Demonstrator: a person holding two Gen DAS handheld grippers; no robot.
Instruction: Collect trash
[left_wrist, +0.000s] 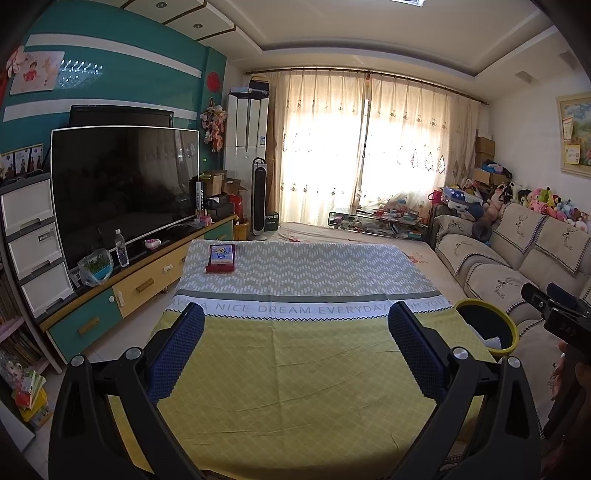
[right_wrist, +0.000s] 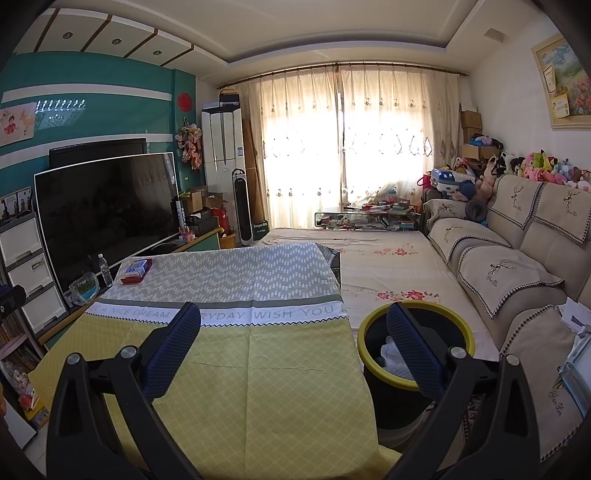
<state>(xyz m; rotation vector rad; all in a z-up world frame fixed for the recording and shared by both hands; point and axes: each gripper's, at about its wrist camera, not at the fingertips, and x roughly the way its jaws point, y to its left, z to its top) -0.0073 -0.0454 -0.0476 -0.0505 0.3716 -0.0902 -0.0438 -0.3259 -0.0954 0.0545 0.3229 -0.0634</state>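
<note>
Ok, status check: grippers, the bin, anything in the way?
Left gripper open, empty. Right gripper open, empty. Bin beside the table, white trash inside. Only a box at the table's far end; nothing blocking.

I'm seeing the box (left_wrist: 221, 257) lying on the table (left_wrist: 295, 369) at its far left corner. The bin (right_wrist: 415, 365) is standing just right of the table, holding crumpled paper (right_wrist: 391, 350); the sofa (right_wrist: 517, 266) is sitting further right.

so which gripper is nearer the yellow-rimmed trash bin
Right. The right gripper hangs open beside the trash bin, one finger overlapping its rim; the left gripper is open over the table's middle, the bin off to its right.
</note>
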